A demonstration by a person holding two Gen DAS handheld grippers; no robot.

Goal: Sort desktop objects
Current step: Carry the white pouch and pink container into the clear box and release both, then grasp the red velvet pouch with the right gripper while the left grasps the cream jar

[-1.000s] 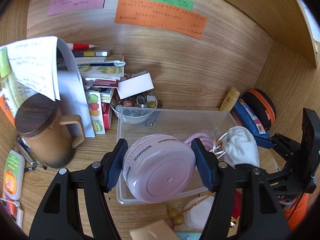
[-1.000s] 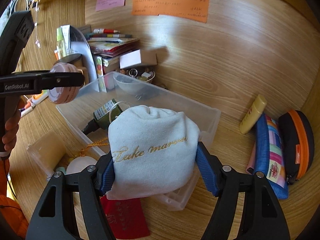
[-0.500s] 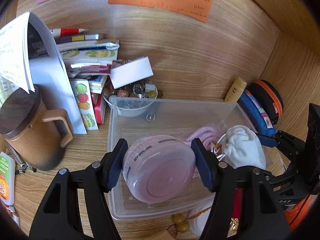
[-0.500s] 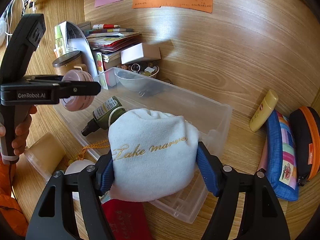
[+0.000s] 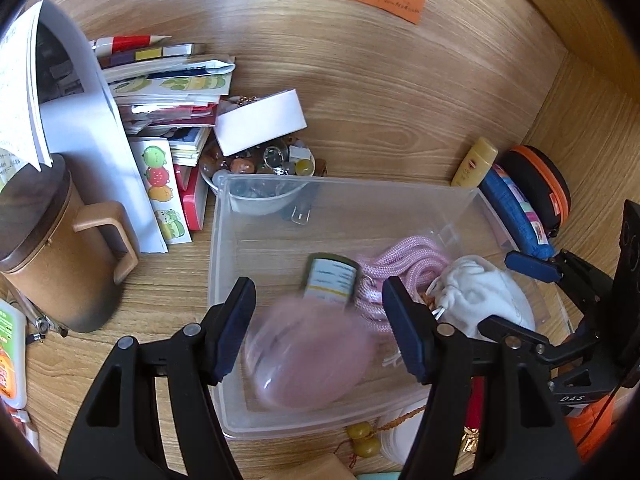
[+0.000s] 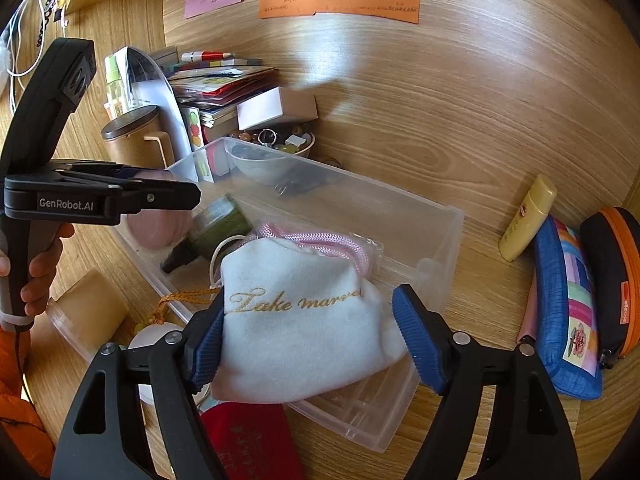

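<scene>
A clear plastic bin (image 5: pixel 224 248) (image 6: pixel 448 232) stands on the wooden desk. My left gripper (image 5: pixel 318 326) is open above its near left part. A pink round case (image 5: pixel 308 356) lies blurred below the open jaws, inside the bin; it also shows in the right wrist view (image 6: pixel 156 228). My right gripper (image 6: pixel 308 336) has opened; the white drawstring pouch (image 6: pixel 296 332) (image 5: pixel 476 292) rests between its jaws over the bin's right end, the right finger (image 6: pixel 416 340) apart from it. A green bottle (image 5: pixel 330 280) (image 6: pixel 218 224) and pink cord (image 5: pixel 404 264) lie in the bin.
A brown lidded mug (image 5: pixel 52 248), stacked books and papers (image 5: pixel 160 92) and a bowl of beads (image 5: pixel 260 172) stand left and behind. A yellow tube (image 5: pixel 474 160), blue pouch (image 6: pixel 568 308) and black-orange case (image 6: pixel 612 276) lie right. A red pouch (image 6: pixel 252 440) lies in front.
My left gripper opened and the pink case dropped into the bin. My right gripper opened around the white pouch, which sank onto the bin's right end.
</scene>
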